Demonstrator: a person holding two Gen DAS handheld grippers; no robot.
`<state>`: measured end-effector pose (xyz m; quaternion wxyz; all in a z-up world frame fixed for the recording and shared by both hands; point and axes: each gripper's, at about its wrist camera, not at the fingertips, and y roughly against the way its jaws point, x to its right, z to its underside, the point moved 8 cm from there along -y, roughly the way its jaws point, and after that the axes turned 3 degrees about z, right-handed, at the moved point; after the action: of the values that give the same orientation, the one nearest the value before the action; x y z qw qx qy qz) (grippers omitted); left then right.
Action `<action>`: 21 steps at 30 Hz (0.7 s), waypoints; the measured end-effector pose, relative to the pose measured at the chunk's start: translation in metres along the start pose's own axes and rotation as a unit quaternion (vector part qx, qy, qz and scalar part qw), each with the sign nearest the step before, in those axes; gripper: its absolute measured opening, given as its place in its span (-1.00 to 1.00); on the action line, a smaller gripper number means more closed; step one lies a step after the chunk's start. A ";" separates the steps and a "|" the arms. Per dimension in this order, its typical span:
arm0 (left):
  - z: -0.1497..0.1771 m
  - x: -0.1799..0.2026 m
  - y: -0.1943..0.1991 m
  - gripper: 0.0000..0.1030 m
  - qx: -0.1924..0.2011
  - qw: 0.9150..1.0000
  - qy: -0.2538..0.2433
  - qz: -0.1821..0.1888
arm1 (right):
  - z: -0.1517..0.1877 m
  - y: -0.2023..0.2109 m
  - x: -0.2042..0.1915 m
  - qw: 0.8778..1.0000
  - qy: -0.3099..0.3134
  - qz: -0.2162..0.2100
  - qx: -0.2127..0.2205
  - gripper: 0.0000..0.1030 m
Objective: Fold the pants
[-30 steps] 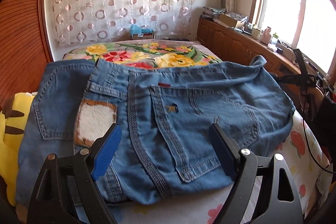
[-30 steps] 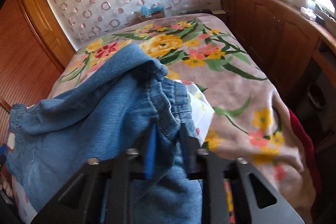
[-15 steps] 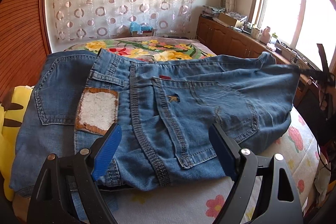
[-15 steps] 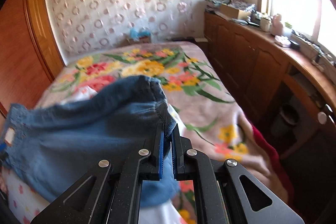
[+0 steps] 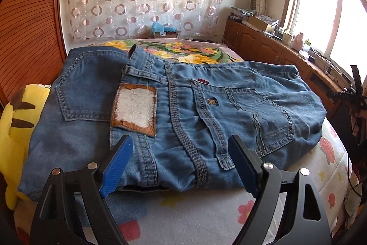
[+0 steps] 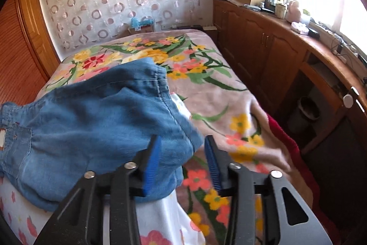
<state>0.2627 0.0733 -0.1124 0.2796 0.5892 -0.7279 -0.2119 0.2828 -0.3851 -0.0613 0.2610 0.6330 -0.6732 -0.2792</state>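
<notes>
Blue denim pants [image 5: 183, 111] lie folded on the bed, back pockets and a fuzzy white patch [image 5: 134, 108] facing up. My left gripper [image 5: 179, 167] is open and empty, its jaws wide apart just above the near edge of the waist area. In the right wrist view the folded leg end of the pants [image 6: 96, 125] lies slack on the bed. My right gripper [image 6: 181, 162] is open, with the denim edge between its jaws but not pinched. The right gripper also shows in the left wrist view [image 5: 355, 98] at the far right.
A floral blanket [image 6: 206, 75] covers the far bed; a white flowered sheet [image 5: 206, 210] lies under the pants. A yellow plush toy [image 5: 13, 130] sits at the left. Wooden cabinets [image 6: 275, 54] with clutter run along the right under the window. A wooden wall stands left.
My right gripper opened and let go of the leg end, which dropped onto the folded pile. The pants settled flatter. My left gripper stayed open and shifted slightly.
</notes>
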 end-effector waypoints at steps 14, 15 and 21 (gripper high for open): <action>0.021 0.021 0.025 0.66 0.013 1.000 -0.007 0.004 | 0.048 0.004 -0.025 0.996 -0.017 -0.077 -0.029 0.20; 0.022 0.023 0.027 0.66 0.014 1.000 -0.007 0.004 | 0.049 0.003 -0.025 0.996 -0.021 -0.081 -0.032 0.20; 0.031 0.027 0.040 0.66 0.020 1.000 -0.007 0.000 | 0.055 0.000 -0.029 0.992 -0.038 -0.111 -0.040 0.26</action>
<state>0.2089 0.0549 -0.1058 0.2629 0.5931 -0.7338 -0.2014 0.2455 -0.3536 -0.0999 0.2275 0.6821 -0.5962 -0.3571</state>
